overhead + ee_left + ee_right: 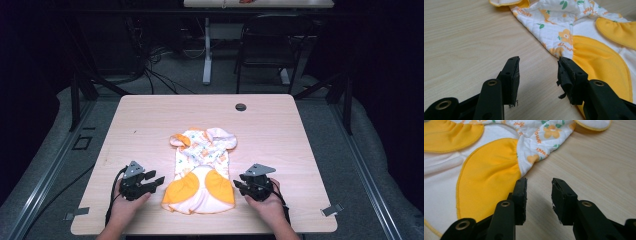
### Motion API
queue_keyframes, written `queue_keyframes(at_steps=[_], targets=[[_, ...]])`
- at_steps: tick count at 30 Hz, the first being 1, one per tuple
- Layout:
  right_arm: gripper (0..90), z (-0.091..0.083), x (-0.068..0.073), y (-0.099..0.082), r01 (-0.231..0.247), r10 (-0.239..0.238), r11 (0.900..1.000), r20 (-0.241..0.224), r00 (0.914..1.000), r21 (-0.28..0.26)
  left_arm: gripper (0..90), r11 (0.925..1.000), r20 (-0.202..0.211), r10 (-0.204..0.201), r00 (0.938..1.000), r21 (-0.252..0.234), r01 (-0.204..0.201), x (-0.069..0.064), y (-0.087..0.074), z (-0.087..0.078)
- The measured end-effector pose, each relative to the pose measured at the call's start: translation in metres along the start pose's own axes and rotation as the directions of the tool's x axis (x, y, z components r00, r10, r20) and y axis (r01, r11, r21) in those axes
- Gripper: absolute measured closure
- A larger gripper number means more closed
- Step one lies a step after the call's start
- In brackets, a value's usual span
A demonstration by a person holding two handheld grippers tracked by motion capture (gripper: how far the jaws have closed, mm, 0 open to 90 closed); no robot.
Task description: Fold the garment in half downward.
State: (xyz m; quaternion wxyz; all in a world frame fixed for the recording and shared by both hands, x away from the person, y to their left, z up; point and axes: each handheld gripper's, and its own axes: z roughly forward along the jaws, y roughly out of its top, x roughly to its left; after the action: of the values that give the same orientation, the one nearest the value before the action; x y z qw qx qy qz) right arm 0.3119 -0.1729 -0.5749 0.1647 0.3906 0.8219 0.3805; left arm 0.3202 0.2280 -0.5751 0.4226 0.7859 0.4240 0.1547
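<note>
Jaws on left gripper [159, 180] and right gripper [237, 183] both parted, empty, flanking baby romper [201, 170] mid-table [150, 120]. Round cable hole [241, 107] at far edge, chair [270, 42] beyond. Romper white, flower print, orange panels, lying flat.

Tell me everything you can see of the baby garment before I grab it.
The baby garment lies flat on the wooden table, near its middle. It looks like soft quilted cloth: a white top printed with orange flowers and lettering, two gathered orange panels at the near end, orange-trimmed flaps at the far end. The left gripper and right gripper flank its near end, both open, gripping nothing.
</note>
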Motion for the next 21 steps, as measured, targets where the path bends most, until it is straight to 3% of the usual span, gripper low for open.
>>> queue_keyframes(at_steps=[4, 13, 16, 18, 21], targets=[[65.4, 0.001, 0.001, 0.0, 0.021, -0.021, 0.9997, 0.005, 0.9998, 0.012, 56.3, 0.9999, 0.011, -0.011, 0.9999, 0.001, 0.011, -0.001, 0.001, 0.002], [75.6, 0.001, 0.006, 0.005, 0.019, -0.019, 0.9997, -0.023, 0.9996, 0.014, 75.5, 0.999, 0.023, 0.038, 0.999, 0.022, -0.039, -0.007, 0.006, 0.002], [80.8, 0.002, 0.008, 0.013, 0.04, -0.039, 0.9987, -0.027, 0.9989, 0.031, 80.6, 0.9989, 0.03, 0.039, 0.9988, 0.025, -0.04, -0.01, 0.013, 0.004], [88.6, 0.003, 0.01, 0.023, 0.071, -0.07, 0.9962, -0.028, 0.9972, 0.051, 87.8, 0.997, 0.05, 0.066, 0.9966, 0.036, -0.068, -0.013, 0.02, 0.007], [89.9, 0.007, 0.012, 0.032, 0.068, -0.066, 0.9966, -0.045, 0.9968, 0.048, 89.7, 0.9938, 0.052, 0.089, 0.9946, 0.061, -0.092, -0.015, 0.028, 0.016]])
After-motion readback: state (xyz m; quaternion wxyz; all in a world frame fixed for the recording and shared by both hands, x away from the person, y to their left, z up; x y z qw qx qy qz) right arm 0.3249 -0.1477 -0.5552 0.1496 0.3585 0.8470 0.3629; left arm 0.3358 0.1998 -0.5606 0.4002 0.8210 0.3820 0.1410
